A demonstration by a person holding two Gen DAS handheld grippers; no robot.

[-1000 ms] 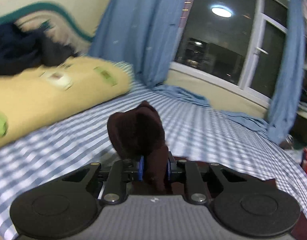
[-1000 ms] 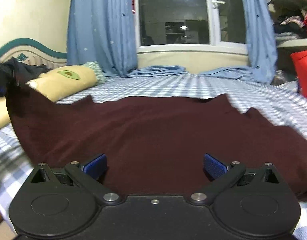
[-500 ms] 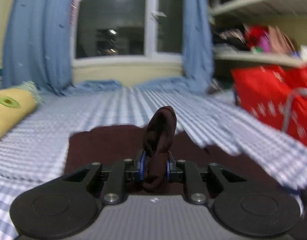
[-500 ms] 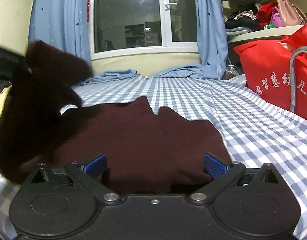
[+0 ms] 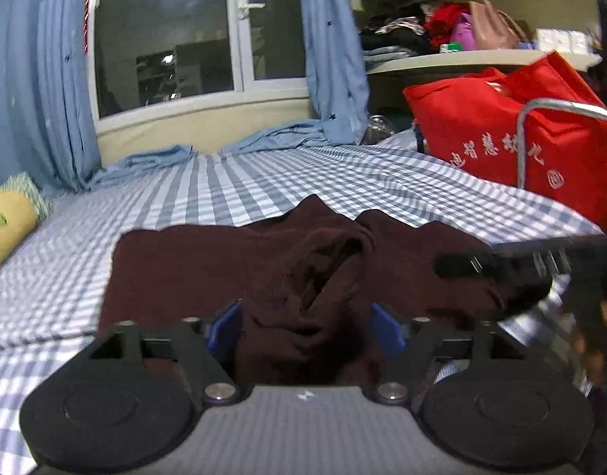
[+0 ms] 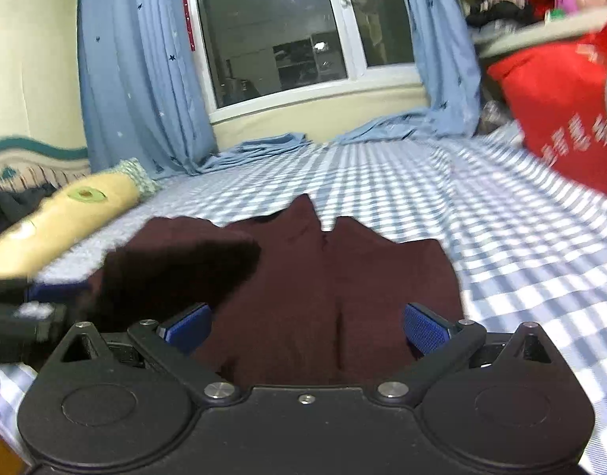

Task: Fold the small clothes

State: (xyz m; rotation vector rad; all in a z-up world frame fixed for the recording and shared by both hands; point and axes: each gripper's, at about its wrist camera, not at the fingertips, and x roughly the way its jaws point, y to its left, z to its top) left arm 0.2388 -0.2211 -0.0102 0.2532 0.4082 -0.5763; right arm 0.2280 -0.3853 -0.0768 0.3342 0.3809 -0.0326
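A dark maroon garment (image 5: pixel 192 269) lies on the blue-and-white checked bed (image 5: pixel 232 190), with one side folded over onto itself. My left gripper (image 5: pixel 305 326) is open, and a bunched fold of the garment (image 5: pixel 323 277) sits loose between its blue pads. My right gripper (image 6: pixel 305 324) is open and empty, low over the near edge of the garment (image 6: pixel 343 277). The left gripper shows blurred at the left in the right wrist view (image 6: pixel 22 312). The right gripper shows blurred at the right in the left wrist view (image 5: pixel 501 265).
A red fabric bag (image 5: pixel 513 134) with a metal frame stands at the bed's right side. A yellow pillow (image 6: pixel 66 217) lies at the left. Blue curtains (image 6: pixel 137 79) and a dark window (image 6: pixel 283 27) are at the back. Cluttered shelves (image 5: pixel 442 39) are at the upper right.
My left gripper swung right, carrying the garment's side across, and has opened from shut on the cloth. The folded part now rests on the garment. My right gripper stayed open.
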